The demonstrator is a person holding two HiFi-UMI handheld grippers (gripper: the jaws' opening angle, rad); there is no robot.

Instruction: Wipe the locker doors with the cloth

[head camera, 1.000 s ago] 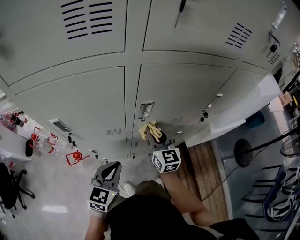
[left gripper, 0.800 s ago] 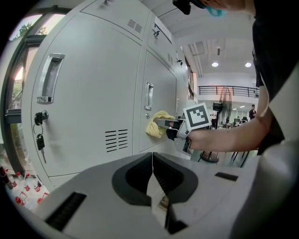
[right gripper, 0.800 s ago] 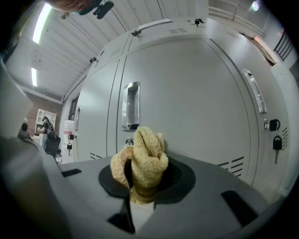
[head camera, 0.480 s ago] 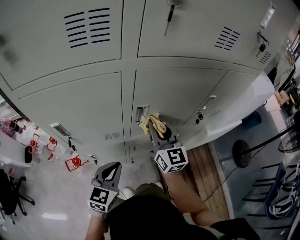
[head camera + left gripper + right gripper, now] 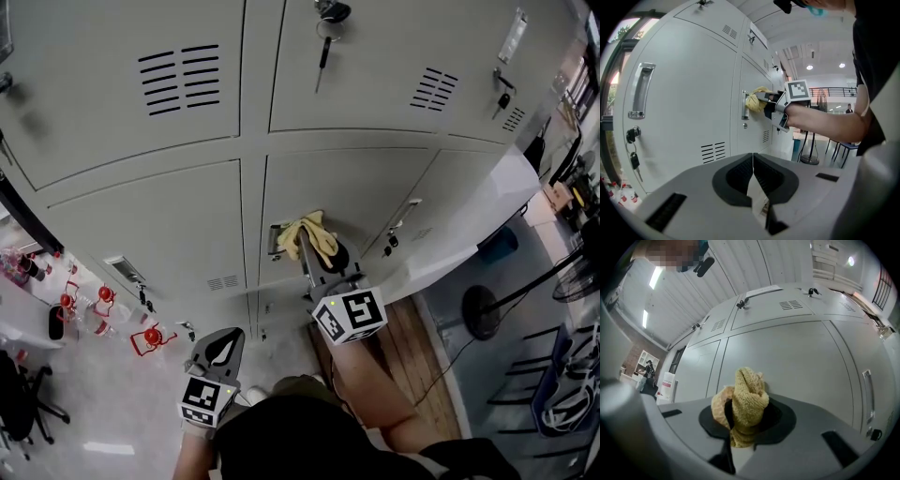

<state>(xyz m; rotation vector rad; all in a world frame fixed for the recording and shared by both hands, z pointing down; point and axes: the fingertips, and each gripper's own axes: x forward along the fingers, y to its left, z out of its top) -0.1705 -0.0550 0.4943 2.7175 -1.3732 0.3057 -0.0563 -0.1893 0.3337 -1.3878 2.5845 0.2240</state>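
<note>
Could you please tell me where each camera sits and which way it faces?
Head view: on the person's head, looking steeply down grey metal locker doors; shows left gripper, right gripper and a forearm.
Left gripper view: behind its closed, empty jaws, facing along the lockers toward the right gripper.
Right gripper view: behind jaws clamping a crumpled yellow terry cloth, facing a door.
Shared: all show the cloth.

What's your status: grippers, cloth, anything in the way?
Right hand-held gripper shut on yellow cloth, at the lower middle locker door. Left hand-held gripper shut, empty, clear of the lockers. Door handle right beside the cloth.
</note>
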